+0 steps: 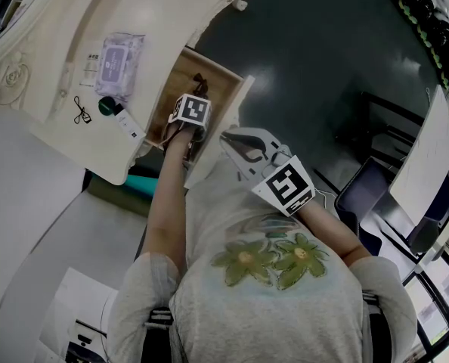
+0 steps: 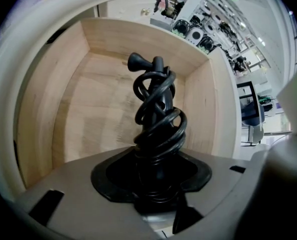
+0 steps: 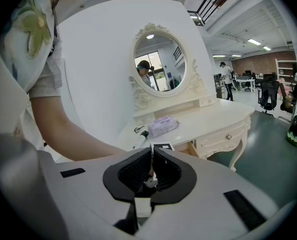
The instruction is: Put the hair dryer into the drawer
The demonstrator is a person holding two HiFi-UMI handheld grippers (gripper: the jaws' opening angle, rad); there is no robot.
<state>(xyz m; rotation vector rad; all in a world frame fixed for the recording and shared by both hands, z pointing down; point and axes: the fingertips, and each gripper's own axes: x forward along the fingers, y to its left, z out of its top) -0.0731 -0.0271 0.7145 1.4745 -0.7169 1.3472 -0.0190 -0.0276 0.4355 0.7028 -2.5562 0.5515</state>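
Note:
The black hair dryer (image 2: 156,119), its cord wound tightly round it and the plug (image 2: 138,62) sticking out at the far end, hangs inside the open wooden drawer (image 2: 73,114). My left gripper (image 2: 156,181) is shut on the wrapped dryer and points steeply down into the drawer (image 1: 209,82). In the head view the left gripper (image 1: 188,123) shows mostly as its marker cube over the drawer, and the dryer is hidden beneath it. My right gripper (image 1: 238,141) is held near the person's chest, beside the drawer front. The right gripper (image 3: 152,156) is shut with nothing in it.
The drawer belongs to a cream dressing table (image 1: 51,74) with an oval mirror (image 3: 158,59). On its top lie a pack of wipes (image 1: 119,63), a tube (image 1: 123,119) and a small black clip (image 1: 81,112). Dark floor and office chairs (image 1: 376,195) lie to the right.

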